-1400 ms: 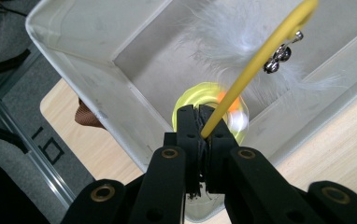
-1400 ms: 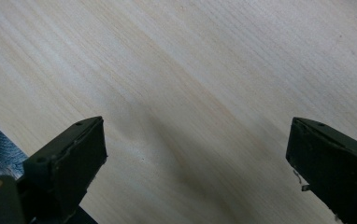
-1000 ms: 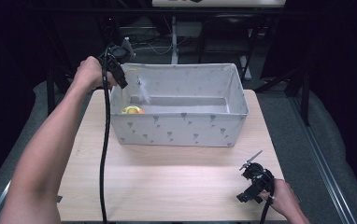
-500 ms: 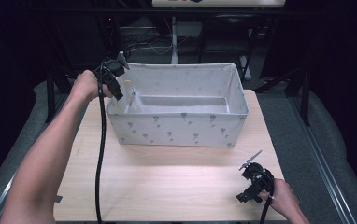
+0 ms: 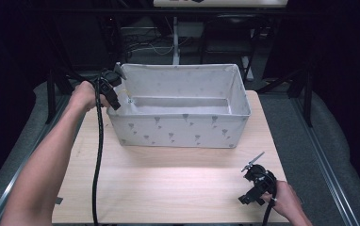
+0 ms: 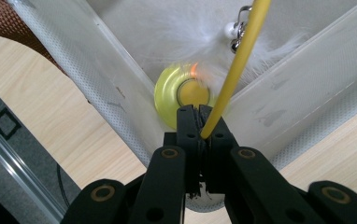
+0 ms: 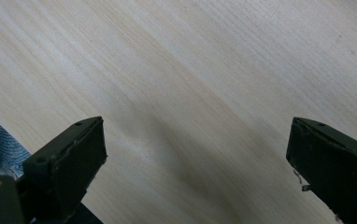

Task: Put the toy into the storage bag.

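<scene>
Left tool (image 6: 199, 122) clamps yellow rod (image 6: 236, 65) | right tool (image 7: 195, 154) wide | no writing legible

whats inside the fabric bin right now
Near the corner of the fabric bin, a yellow disc and white feathers on a yellow rod clamped by the left gripper. The front wall hides part of the floor.

Thin yellow wand (image 6: 235, 70) with white feathers (image 6: 200, 44), perhaps a disc (blurred), over the fabric bin's (image 5: 178, 132) corner

Dark room, pale wooden table (image 5: 178, 179)
</scene>
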Demonstrator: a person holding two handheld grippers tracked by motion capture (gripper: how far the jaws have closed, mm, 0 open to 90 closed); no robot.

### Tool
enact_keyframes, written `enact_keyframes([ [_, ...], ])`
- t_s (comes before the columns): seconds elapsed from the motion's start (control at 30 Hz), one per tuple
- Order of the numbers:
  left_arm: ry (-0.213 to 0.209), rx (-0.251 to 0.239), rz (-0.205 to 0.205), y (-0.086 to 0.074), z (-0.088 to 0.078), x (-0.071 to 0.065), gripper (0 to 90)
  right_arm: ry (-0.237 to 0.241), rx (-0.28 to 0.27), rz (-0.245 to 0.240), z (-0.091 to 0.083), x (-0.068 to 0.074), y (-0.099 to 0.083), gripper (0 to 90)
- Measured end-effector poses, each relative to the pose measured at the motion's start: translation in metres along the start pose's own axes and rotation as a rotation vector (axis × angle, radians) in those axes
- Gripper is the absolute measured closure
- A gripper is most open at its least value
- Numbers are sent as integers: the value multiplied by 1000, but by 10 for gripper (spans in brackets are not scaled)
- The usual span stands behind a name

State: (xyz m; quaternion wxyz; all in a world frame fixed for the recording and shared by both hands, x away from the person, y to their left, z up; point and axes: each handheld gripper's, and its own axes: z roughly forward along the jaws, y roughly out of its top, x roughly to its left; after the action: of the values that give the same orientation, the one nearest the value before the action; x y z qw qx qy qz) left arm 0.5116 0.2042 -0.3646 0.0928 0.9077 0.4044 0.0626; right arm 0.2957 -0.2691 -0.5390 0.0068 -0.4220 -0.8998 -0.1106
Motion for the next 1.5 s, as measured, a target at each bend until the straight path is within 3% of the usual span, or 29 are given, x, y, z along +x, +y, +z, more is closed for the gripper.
enact_keyframes([
  [0.13, -1, 21, 4, -2, 5, -2, 875, 0, 1, -1, 0, 0, 0, 45],
  [0.3, 12, 5, 4, -4, -1, -3, 845, -1, 8, -5, -1, 0, 1, 44],
  [0.4, 29, -15, 2, -8, -13, -6, 756, 0, 1, -1, 0, 0, 0, 45],
  [0.6, 72, -67, -5, -19, -37, -13, 460, 3, 10, -8, -1, 1, 1, 45],
  [0.77, 77, -103, -3, -34, -52, -20, 294, 3, -4, 0, -1, 1, 1, 45],
  [0.87, 90, -113, 3, -44, -59, -23, 197, -4, 15, -19, -2, 1, 1, 45],
  [1.2, 103, -136, -3, -83, -56, -34, 2, -9, 10, -12, -2, 2, 1, 45],
  [1.5, 100, -169, -18, -117, -39, -42, 1, -1, 22, -12, -2, 3, 2, 44],
])
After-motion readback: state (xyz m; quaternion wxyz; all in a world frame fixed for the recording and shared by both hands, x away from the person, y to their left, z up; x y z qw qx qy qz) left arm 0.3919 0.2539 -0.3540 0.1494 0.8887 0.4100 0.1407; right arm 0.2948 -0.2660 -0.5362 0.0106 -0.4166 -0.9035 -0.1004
